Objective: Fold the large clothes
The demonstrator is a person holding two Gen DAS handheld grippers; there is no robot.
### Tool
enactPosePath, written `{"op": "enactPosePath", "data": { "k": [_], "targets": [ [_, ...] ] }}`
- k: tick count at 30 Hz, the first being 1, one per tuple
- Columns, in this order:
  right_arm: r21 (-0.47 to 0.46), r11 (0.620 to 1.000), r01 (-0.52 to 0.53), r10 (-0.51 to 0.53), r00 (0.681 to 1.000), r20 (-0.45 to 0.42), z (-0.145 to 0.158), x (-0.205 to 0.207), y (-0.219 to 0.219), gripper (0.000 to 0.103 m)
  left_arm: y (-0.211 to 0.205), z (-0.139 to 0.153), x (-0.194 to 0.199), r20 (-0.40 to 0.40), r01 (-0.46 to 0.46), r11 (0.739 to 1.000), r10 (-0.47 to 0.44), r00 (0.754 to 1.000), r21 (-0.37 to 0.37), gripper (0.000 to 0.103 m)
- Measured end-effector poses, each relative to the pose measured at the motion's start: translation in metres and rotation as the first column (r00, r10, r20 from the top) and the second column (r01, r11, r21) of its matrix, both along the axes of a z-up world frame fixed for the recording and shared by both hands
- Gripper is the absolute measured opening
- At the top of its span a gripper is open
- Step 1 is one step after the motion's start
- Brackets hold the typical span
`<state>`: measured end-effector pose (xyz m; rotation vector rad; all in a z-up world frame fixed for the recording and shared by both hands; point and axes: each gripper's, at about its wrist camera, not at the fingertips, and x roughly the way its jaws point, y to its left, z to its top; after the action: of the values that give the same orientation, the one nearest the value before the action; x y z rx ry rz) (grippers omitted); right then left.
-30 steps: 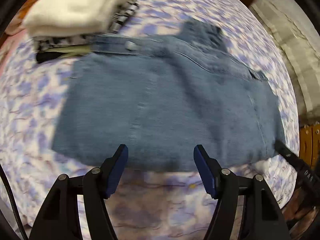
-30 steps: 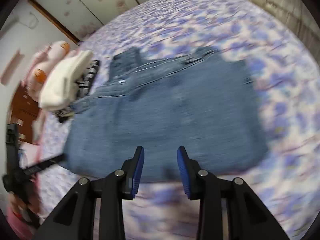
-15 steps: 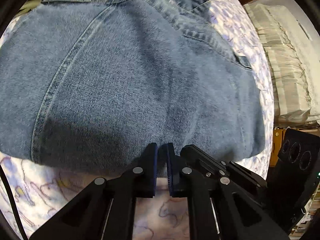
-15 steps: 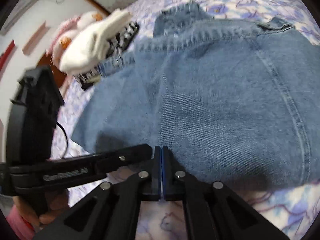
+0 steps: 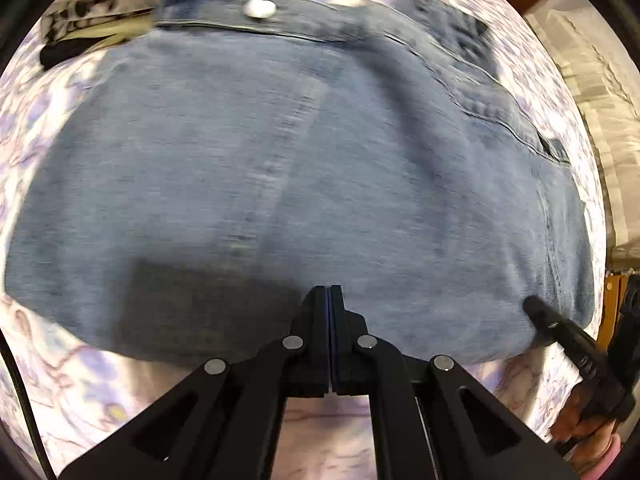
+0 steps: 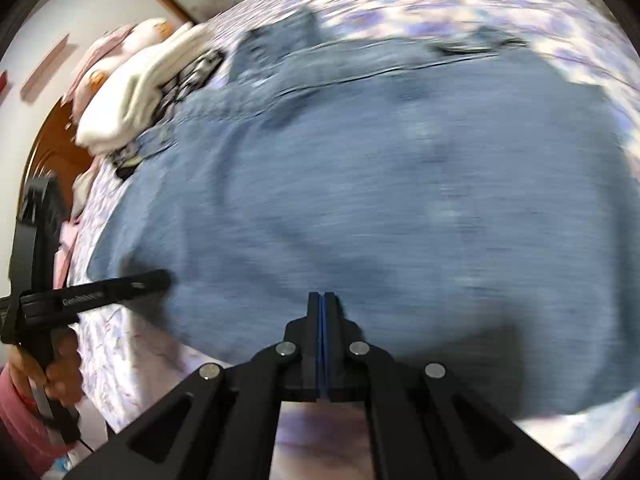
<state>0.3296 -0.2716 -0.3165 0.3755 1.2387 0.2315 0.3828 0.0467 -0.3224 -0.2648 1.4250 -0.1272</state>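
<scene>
In the left wrist view, the folded blue denim jeans [image 5: 304, 184] lie flat on the purple-and-white floral bedspread [image 5: 44, 380], waistband with its metal button [image 5: 260, 9] toward the far edge. The left gripper [image 5: 329, 300] has its jaws pressed together, tips on the near folded edge; likely flattening the fold, since no cloth shows between them. The right gripper [image 5: 560, 328] touches the jeans' near right corner.

In the right wrist view, the right gripper [image 6: 322, 308] is likewise closed, tips on the near edge. A stack of white and patterned folded clothes [image 6: 132, 96] sits beside the waistband, probably finished items.
</scene>
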Motion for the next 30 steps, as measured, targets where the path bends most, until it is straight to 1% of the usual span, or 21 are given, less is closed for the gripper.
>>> {"op": "enactPosePath", "data": {
  "k": [1, 3, 4, 5, 6, 7, 8, 9, 10, 11, 12, 13, 14, 15, 17, 18, 21, 24, 27, 29, 30],
  "targets": [
    [-0.013, 0.999, 0.041, -0.041, 0.999, -0.018, 0.001, -0.003, -0.014, 0.000, 0.010, 0.001, -0.001, -0.001, -0.016, 1.000, 0.016, 1.000, -0.008, 0.001],
    [-0.052, 0.995, 0.083, -0.084, 0.996, -0.027, 0.002, -0.009, -0.034, 0.000, 0.020, 0.001, -0.002, -0.009, -0.028, 0.999, 0.028, 1.000, -0.031, 0.001],
    [-0.070, 0.993, 0.098, -0.100, 0.995, -0.029, 0.003, -0.013, -0.042, 0.000, 0.025, 0.003, -0.004, -0.007, -0.027, 1.000, 0.027, 1.000, -0.011, 0.001],
    [-0.152, 0.981, 0.121, -0.127, 0.991, -0.032, 0.005, -0.017, -0.051, 0.000, 0.027, 0.004, -0.005, -0.001, -0.018, 1.000, 0.018, 1.000, 0.008, 0.001],
    [-0.180, 0.976, 0.123, -0.131, 0.991, -0.029, 0.006, -0.023, -0.060, 0.000, 0.028, 0.007, -0.006, 0.009, -0.007, 0.999, 0.007, 1.000, 0.041, 0.001],
    [-0.170, 0.976, 0.134, -0.141, 0.990, -0.029, 0.007, -0.028, -0.070, 0.000, 0.030, 0.009, -0.007, 0.018, -0.002, 0.995, 0.000, 1.000, 0.097, 0.001],
    [-0.160, 0.974, 0.158, -0.165, 0.986, -0.029, 0.009, -0.032, -0.079, 0.000, 0.034, 0.009, -0.006, 0.018, 0.001, 0.994, -0.003, 1.000, 0.109, 0.001],
    [-0.178, 0.969, 0.173, -0.182, 0.983, -0.036, 0.011, -0.035, -0.086, 0.000, 0.038, 0.010, -0.006, 0.018, -0.012, 0.990, 0.009, 1.000, 0.141, 0.001],
    [-0.188, 0.967, 0.172, -0.182, 0.983, -0.037, 0.012, -0.037, -0.090, 0.000, 0.043, 0.012, -0.005, 0.017, -0.033, 0.976, 0.030, 0.999, 0.217, 0.001],
    [-0.231, 0.958, 0.170, -0.184, 0.982, -0.042, 0.013, -0.039, -0.093, 0.000, 0.047, 0.012, -0.006, 0.014, -0.040, 0.961, 0.037, 0.999, 0.273, 0.001],
    [-0.228, 0.959, 0.167, -0.180, 0.983, -0.038, 0.014, -0.041, -0.095, 0.000, 0.054, 0.010, -0.005, 0.011, -0.043, 0.944, 0.042, 0.999, 0.327, 0.001],
    [-0.217, 0.960, 0.177, -0.190, 0.981, -0.038, 0.014, -0.043, -0.097, 0.000, 0.064, 0.007, -0.006, 0.004, -0.055, 0.933, 0.058, 0.998, 0.356, 0.002],
    [-0.213, 0.960, 0.184, -0.196, 0.980, -0.038, 0.014, -0.044, -0.097, 0.000, 0.075, 0.005, -0.006, -0.001, -0.076, 0.927, 0.082, 0.997, 0.366, 0.002],
    [-0.214, 0.959, 0.188, -0.200, 0.979, -0.036, 0.013, -0.043, -0.096, 0.000, 0.084, 0.003, -0.006, -0.004, -0.091, 0.931, 0.098, 0.995, 0.353, 0.002],
    [-0.214, 0.957, 0.197, -0.208, 0.978, -0.032, 0.012, -0.047, -0.101, 0.000, 0.101, 0.003, -0.007, -0.004, -0.138, 0.948, 0.145, 0.989, 0.288, 0.002],
    [-0.206, 0.955, 0.213, -0.223, 0.974, -0.029, 0.011, -0.048, -0.101, 0.000, 0.103, 0.002, -0.005, -0.007, -0.149, 0.950, 0.157, 0.988, 0.274, 0.002],
    [-0.196, 0.945, 0.261, -0.273, 0.962, -0.034, 0.012, -0.051, -0.102, 0.000, 0.110, 0.000, -0.005, 0.000, -0.144, 0.948, 0.150, 0.989, 0.284, 0.002],
    [-0.247, 0.935, 0.255, -0.273, 0.961, -0.042, 0.019, -0.049, -0.094, 0.000, 0.111, -0.001, -0.003, 0.012, -0.158, 0.946, 0.161, 0.987, 0.282, 0.002],
    [-0.245, 0.931, 0.272, -0.293, 0.955, -0.053, 0.021, -0.047, -0.095, 0.000, 0.122, -0.003, -0.007, 0.014, -0.203, 0.950, 0.205, 0.979, 0.239, 0.001],
    [-0.224, 0.926, 0.305, -0.326, 0.943, -0.063, 0.022, -0.048, -0.100, 0.000, 0.135, -0.004, -0.008, 0.006, -0.247, 0.950, 0.250, 0.968, 0.190, 0.001],
    [-0.214, 0.923, 0.321, -0.342, 0.937, -0.070, 0.022, -0.048, -0.101, 0.000, 0.140, -0.003, -0.011, 0.007, -0.259, 0.949, 0.262, 0.965, 0.178, 0.001]
  ]
}}
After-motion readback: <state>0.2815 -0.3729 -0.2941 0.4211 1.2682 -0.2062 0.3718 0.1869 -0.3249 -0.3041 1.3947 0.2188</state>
